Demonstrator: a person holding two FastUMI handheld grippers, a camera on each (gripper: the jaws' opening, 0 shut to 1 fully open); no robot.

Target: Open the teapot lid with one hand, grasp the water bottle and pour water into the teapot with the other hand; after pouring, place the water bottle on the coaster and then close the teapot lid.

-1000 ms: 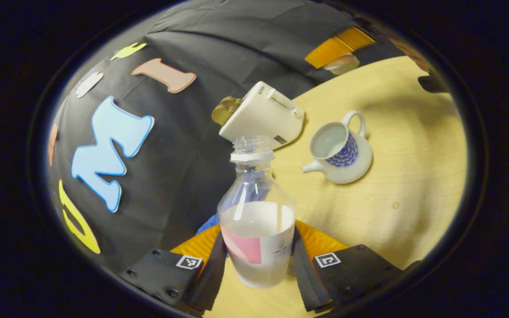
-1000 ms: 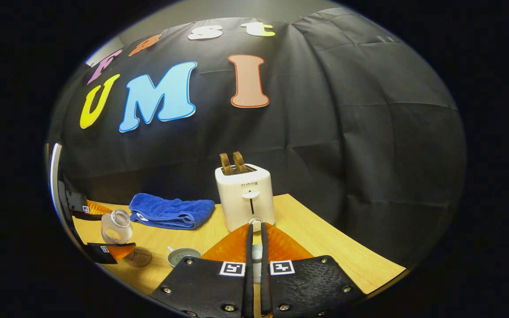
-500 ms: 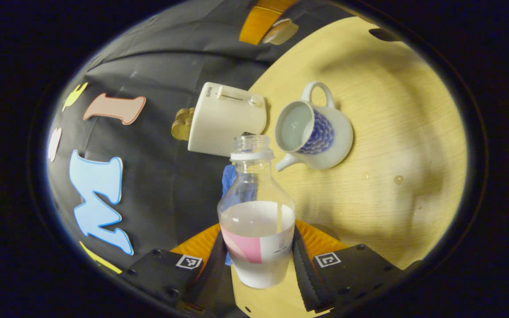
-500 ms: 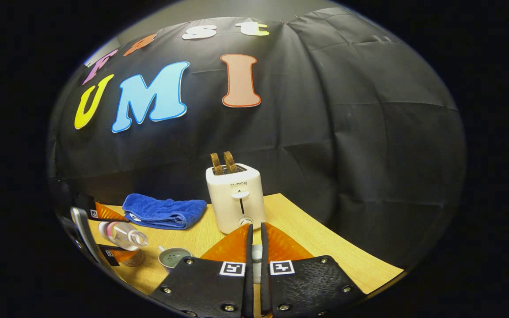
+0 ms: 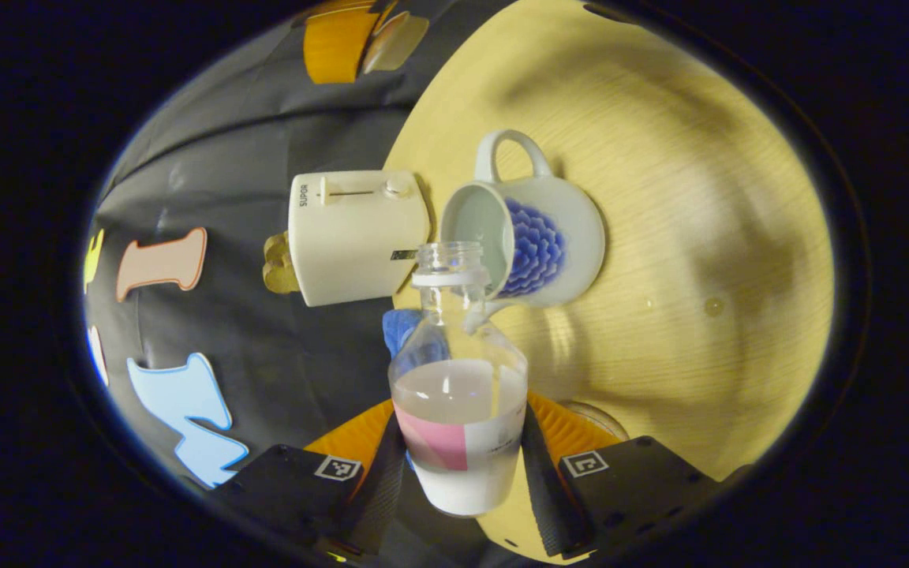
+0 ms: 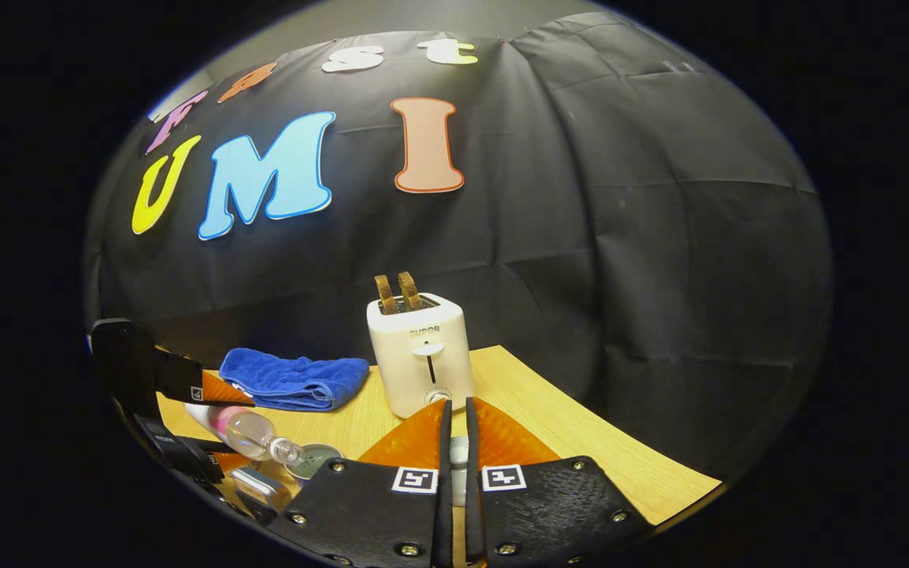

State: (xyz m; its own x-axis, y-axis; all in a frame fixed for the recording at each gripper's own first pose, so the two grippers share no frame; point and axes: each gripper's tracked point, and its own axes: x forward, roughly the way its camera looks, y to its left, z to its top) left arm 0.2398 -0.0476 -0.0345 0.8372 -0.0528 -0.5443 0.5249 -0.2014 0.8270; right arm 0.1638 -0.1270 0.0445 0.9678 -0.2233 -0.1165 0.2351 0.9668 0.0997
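In the left gripper view my left gripper [image 5: 461, 442] is shut on a clear water bottle [image 5: 458, 394] with a pink-and-white label, partly full and uncapped. The bottle's mouth lies over the rim of the open white teapot [image 5: 529, 233] with a blue pattern. In the right gripper view the bottle [image 6: 245, 430] is tipped nearly flat, its mouth at the teapot's opening [image 6: 314, 457]. My right gripper [image 6: 457, 406] is shut on the pale teapot lid [image 6: 458, 461], held above the table. A round coaster [image 5: 598, 416] peeks out by my left fingers.
A white toaster [image 6: 420, 355] with two slices of toast stands at the back of the wooden table [image 6: 549, 418], close behind the teapot. A folded blue towel [image 6: 293, 383] lies to its left. Water drops [image 5: 712, 304] dot the table near the teapot.
My left gripper has tilted the bottle further and brought its mouth from beside the teapot to over its rim. My right gripper stays almost still with the lid.
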